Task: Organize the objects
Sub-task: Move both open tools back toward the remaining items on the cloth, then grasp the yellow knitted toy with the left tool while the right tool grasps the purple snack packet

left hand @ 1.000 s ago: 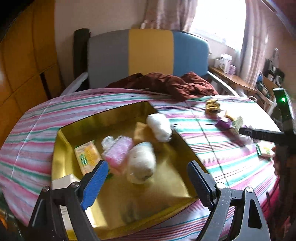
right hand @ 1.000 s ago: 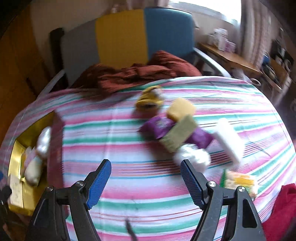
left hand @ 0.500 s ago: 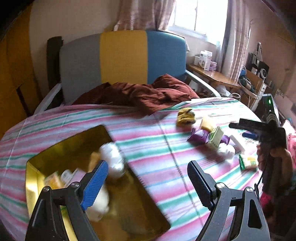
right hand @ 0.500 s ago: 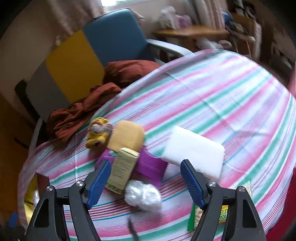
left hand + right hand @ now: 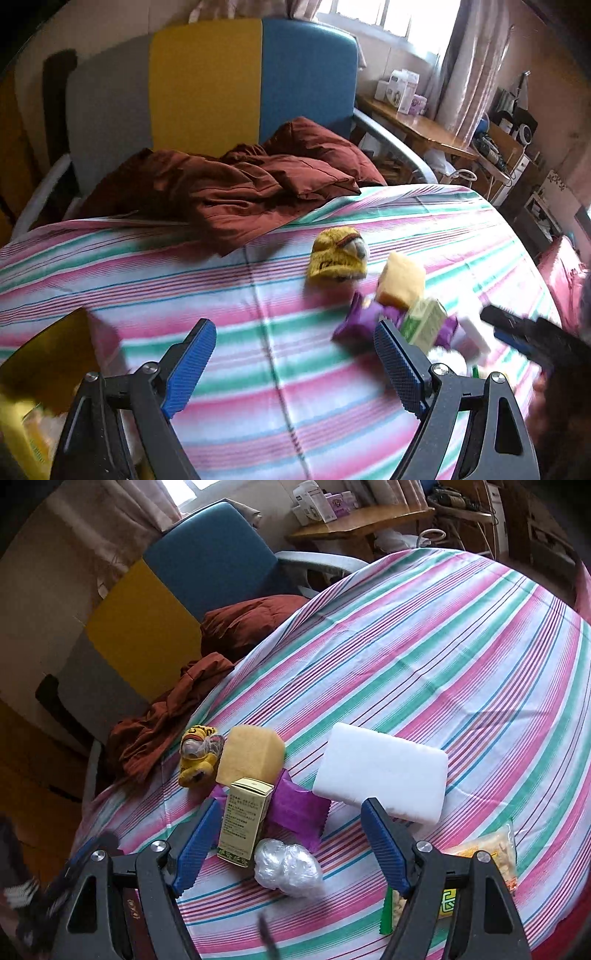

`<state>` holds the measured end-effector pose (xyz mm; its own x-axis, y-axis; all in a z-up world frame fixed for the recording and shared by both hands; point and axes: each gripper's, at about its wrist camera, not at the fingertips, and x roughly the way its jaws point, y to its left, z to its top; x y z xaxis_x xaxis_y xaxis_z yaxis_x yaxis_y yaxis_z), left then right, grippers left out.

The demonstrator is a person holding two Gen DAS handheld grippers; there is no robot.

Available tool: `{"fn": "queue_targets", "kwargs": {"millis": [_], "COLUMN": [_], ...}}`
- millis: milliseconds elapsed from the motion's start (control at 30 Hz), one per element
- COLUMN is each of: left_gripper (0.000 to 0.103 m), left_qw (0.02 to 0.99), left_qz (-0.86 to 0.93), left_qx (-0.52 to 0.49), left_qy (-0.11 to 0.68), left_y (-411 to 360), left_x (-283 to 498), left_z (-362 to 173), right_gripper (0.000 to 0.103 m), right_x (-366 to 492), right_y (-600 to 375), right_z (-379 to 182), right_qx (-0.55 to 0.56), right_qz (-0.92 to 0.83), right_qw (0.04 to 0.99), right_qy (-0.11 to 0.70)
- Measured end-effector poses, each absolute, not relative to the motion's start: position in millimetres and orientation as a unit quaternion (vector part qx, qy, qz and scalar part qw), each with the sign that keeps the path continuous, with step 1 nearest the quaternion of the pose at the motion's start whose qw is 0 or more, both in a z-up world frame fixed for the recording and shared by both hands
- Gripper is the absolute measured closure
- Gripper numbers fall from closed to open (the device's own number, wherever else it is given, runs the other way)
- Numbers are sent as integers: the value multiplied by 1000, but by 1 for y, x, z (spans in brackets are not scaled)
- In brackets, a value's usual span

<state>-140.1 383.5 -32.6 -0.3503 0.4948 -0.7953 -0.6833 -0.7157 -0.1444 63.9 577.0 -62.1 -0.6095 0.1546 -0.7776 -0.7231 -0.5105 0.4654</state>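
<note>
Here the right gripper [image 5: 290, 843], black-framed with blue ribbed pads, hangs with its jaws apart and nothing pinched, angled down over a cluster of small things on the pink, green and white striped tablecloth [image 5: 424, 657]. Between its fingers, low in the right wrist view, lies a crinkled ball of clear plastic wrap [image 5: 288, 867], not touched by either pad. Just beside the left-hand pad stands a slim cream and green cardboard box [image 5: 242, 821], leaning over a purple foil sachet [image 5: 299, 812]. Past these sit a tan sponge block [image 5: 251, 755] and a yellow knitted plush toy [image 5: 197, 757], the two touching. A white rectangular foam block [image 5: 380, 771] lies just beyond the right-hand pad, and a clear snack packet with yellow and green print [image 5: 480, 864] is partly hidden behind that finger. The left gripper [image 5: 295, 363], likewise spread wide and empty, hovers over bare cloth near the same cluster, which lies to its right. At the lower left edge of the left wrist view shows a corner of the gold metal tray [image 5: 44, 354], well apart from the cluster. At the table's far side a rumpled rust-brown cloth [image 5: 236, 188] lies before a chair with grey, yellow and blue back panels [image 5: 207, 81].
</note>
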Motion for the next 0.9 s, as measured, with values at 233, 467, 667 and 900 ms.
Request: {"fn": "queue_targets", "kwargs": {"millis": [233, 467, 667, 900], "left_gripper": [13, 6, 11, 65], "left_qw": [378, 389, 391, 404], "left_qz": [799, 791, 773, 766], "left_qx": [-455, -459, -484, -482], "left_qy": [112, 113, 123, 135], "left_y": [439, 482, 504, 489], "left_x": [-168, -187, -204, -191], "left_z": [-52, -69, -99, -107], "right_gripper": [24, 23, 23, 23], "right_x": [75, 75, 67, 57], "right_y": [585, 591, 584, 571], "right_z": [-62, -67, -67, -59], "right_qx": [-318, -308, -318, -334], "right_qz": [790, 782, 791, 813], "right_qw": [280, 280, 266, 251], "right_qy": [442, 463, 449, 405]}}
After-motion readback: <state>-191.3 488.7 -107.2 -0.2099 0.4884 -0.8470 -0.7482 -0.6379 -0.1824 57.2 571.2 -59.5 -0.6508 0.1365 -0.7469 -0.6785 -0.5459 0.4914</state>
